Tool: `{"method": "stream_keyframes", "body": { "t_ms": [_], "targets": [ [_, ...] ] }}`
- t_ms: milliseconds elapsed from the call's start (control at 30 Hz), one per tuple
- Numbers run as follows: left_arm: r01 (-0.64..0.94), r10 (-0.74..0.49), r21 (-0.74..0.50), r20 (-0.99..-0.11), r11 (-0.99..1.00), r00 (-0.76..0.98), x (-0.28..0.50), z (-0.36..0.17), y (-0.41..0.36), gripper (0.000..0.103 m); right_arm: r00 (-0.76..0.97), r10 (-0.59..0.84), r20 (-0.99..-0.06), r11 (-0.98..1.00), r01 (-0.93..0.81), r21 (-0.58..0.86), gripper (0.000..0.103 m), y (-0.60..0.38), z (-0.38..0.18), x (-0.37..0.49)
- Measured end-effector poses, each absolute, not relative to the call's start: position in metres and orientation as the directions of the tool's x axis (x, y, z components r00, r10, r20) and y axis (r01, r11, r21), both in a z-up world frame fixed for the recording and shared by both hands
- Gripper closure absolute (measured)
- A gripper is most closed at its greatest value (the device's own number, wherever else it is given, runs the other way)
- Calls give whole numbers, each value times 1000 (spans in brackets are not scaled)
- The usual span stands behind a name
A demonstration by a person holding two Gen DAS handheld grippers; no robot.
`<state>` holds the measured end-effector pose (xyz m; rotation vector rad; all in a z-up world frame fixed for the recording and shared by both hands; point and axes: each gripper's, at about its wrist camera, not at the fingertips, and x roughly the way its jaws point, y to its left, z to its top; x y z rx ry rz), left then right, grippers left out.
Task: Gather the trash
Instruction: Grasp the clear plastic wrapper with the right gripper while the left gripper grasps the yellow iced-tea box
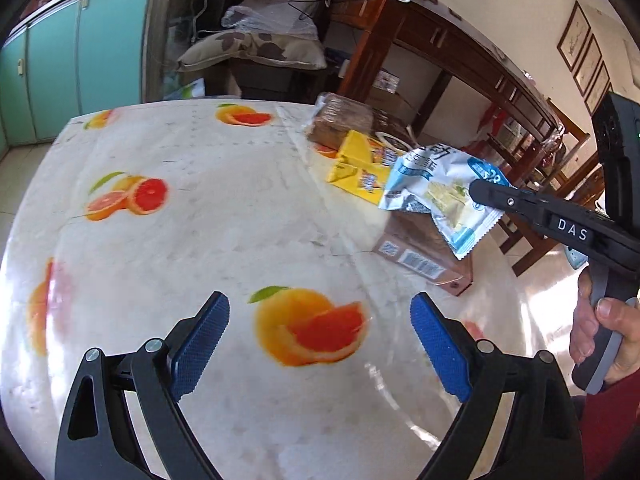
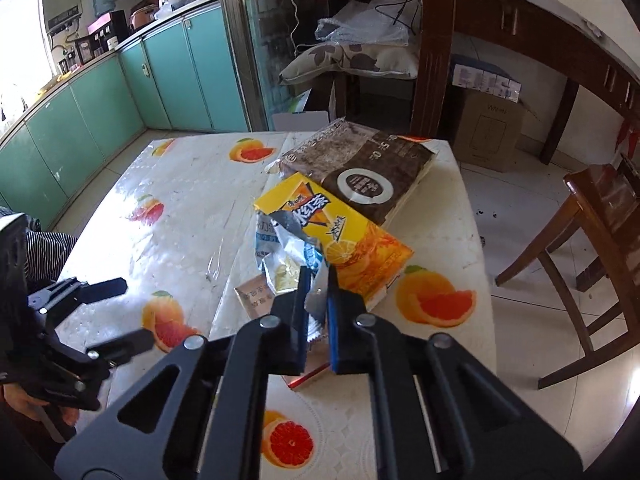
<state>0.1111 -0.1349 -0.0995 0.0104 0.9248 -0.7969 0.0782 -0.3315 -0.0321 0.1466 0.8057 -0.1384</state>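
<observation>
Pinching only one edge of the crinkled wrapper (image 2: 286,258), the right gripper (image 2: 316,300) had its jaws clamped tight, holding it above the desk (image 1: 240,208). It could've slid free. The left gripper (image 1: 320,344) hovered wide open, empty, well apart.

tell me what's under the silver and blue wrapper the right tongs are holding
Beneath the wrapper gripped by the right tongs lies a flat brown carton on the tablecloth. The yellow drink box sits behind it. The carton's middle is covered.
</observation>
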Motion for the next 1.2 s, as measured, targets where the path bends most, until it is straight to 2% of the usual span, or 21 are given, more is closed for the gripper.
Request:
{"method": "stream_keyframes", "body": {
  "t_ms": [167,467,700,900,1200],
  "targets": [
    [665,-666,-380,-705,643,241,107,-95,-192,15,695,-80,-715,962,243,128,95,-361,-30,62],
    [649,-646,-362,-715,669,267,129,-78,-243,15,703,-150,-695,950,297,95,95,-380,-21,43],
    [621,-603,-369,-768,692,215,162,-88,-274,15,716,-148,-682,927,340,156,95,-405,-18,32],
    [464,-551,-402,-796,790,249,180,-102,-287,10,723,-132,-678,930,328,168,95,-405,-19,33],
    [207,-388,-332,-838,920,383,191,-105,-299,8,749,-124,-650,917,338,214,95,-414,-13,25]
  ]
}}
